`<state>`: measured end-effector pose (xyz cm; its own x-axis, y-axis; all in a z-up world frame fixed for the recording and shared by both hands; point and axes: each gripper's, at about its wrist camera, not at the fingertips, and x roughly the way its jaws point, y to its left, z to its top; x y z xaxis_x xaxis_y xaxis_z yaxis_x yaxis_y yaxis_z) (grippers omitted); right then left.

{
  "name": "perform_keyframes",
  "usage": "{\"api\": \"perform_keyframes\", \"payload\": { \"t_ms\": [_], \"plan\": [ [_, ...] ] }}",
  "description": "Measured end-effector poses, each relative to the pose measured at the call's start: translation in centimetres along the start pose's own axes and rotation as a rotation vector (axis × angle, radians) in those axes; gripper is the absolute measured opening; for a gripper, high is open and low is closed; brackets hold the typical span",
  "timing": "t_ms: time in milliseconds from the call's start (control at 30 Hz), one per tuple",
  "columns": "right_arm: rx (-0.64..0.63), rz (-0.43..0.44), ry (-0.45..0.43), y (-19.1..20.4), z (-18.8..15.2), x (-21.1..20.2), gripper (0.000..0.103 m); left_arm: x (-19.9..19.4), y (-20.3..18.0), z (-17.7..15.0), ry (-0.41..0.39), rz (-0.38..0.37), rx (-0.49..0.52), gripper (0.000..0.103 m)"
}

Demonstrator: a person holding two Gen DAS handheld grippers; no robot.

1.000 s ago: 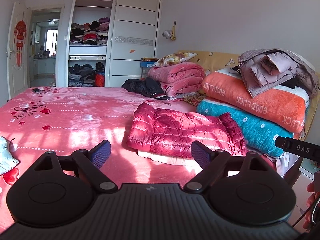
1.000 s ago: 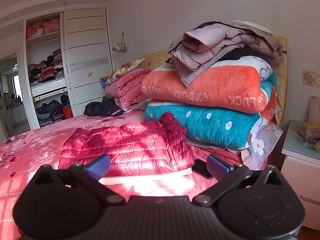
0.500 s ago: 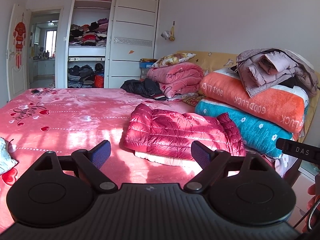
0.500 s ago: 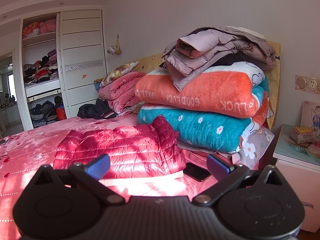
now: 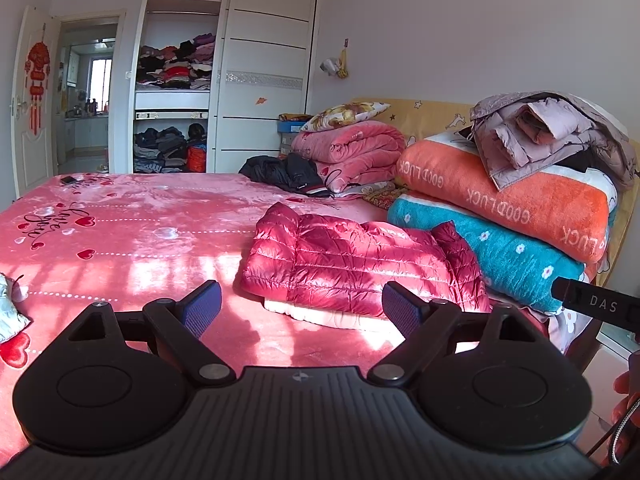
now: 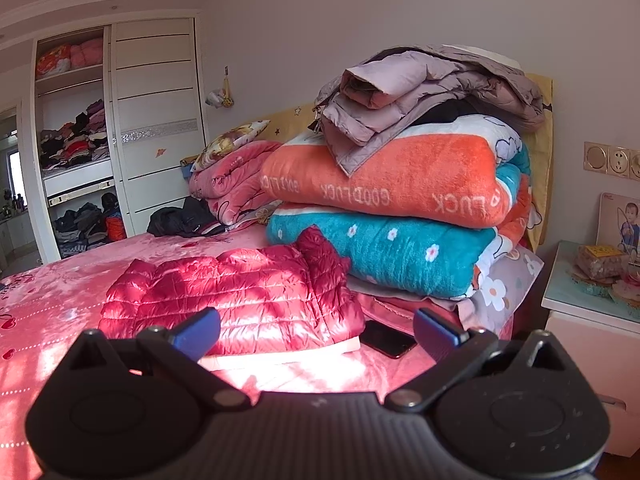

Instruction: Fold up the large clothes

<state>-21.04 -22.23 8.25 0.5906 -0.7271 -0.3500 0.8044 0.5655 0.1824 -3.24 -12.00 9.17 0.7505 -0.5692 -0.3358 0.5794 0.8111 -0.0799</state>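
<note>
A red quilted puffer jacket (image 5: 360, 264) lies folded flat on the pink bedspread (image 5: 120, 240), resting on a pale folded layer. In the right wrist view the same jacket (image 6: 240, 296) sits just beyond the fingertips. My left gripper (image 5: 302, 310) hangs open above the bed, short of the jacket's near edge, with nothing between its blue pads. My right gripper (image 6: 316, 332) is open too and holds nothing. A lilac padded coat (image 6: 424, 104) lies folded on top of the blanket stack.
Orange and teal blankets (image 6: 400, 216) are stacked at the headboard, right of the jacket. A black phone (image 6: 386, 344) lies by the jacket's corner. A dark garment (image 5: 284, 172) and pink quilt (image 5: 352, 152) lie further back. A nightstand (image 6: 592, 320) stands right; an open wardrobe (image 5: 176, 92) behind.
Both views have drifted slightly: the jacket and blanket stack sit a little further left and further off in frame. Both grippers stay open and empty.
</note>
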Motion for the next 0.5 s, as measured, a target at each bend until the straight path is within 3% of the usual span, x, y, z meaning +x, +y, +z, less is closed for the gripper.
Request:
{"api": "perform_keyframes", "payload": {
  "t_ms": [500],
  "plan": [
    [0.013,-0.010,0.005,-0.66,-0.35,0.43,0.102,-0.77,0.56,-0.46,0.022,-0.040,0.032,0.103]
  ]
}}
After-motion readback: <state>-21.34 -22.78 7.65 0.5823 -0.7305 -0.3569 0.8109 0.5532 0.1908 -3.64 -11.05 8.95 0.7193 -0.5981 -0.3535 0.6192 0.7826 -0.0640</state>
